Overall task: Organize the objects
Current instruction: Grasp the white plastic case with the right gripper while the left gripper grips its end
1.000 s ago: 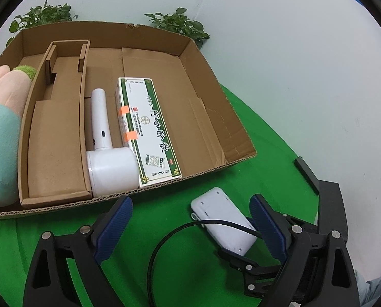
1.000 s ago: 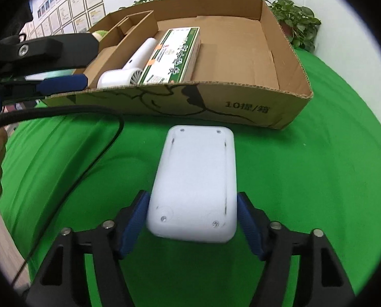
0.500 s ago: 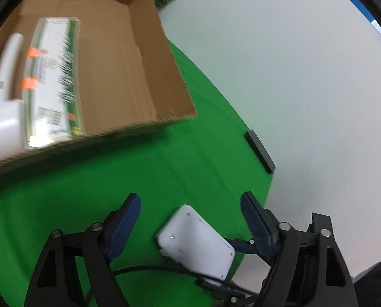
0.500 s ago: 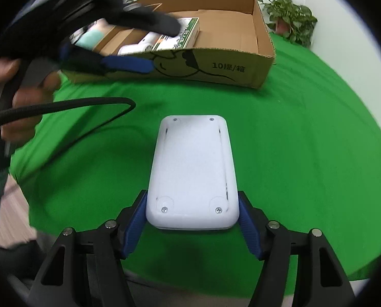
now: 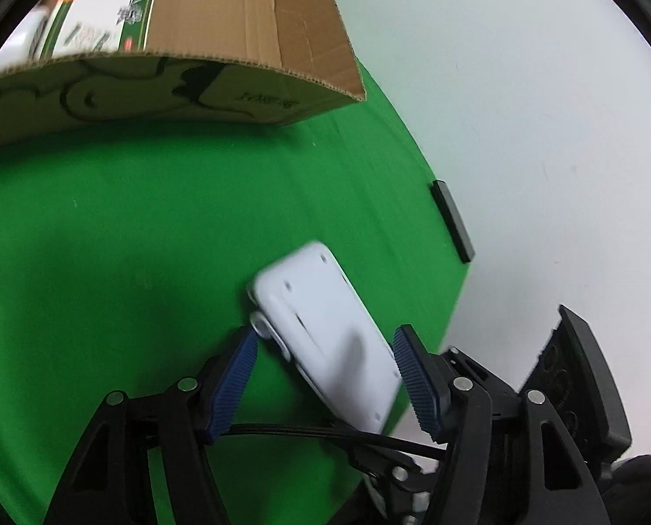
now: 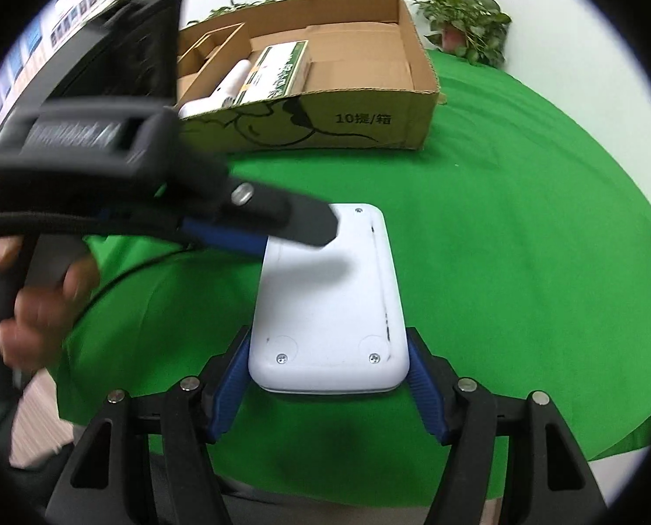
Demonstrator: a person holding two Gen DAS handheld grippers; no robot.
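The right gripper (image 6: 327, 376) clamped the near end of the white device (image 6: 325, 302), its blue pads pressed against both long sides at the lower centre of the right wrist view. The left gripper (image 5: 325, 363) was closing around the device's far end, the casing between its jaws; its left pad touched a corner, while contact at the right pad could not be told through the blur. The device hung above the green cloth (image 6: 522, 218). The cardboard box (image 6: 369, 118) stood at the upper centre of that view, holding a green-and-white carton (image 6: 277, 68) beside a white appliance (image 6: 231, 83). A potted plant (image 6: 465, 17) stood at the upper right.
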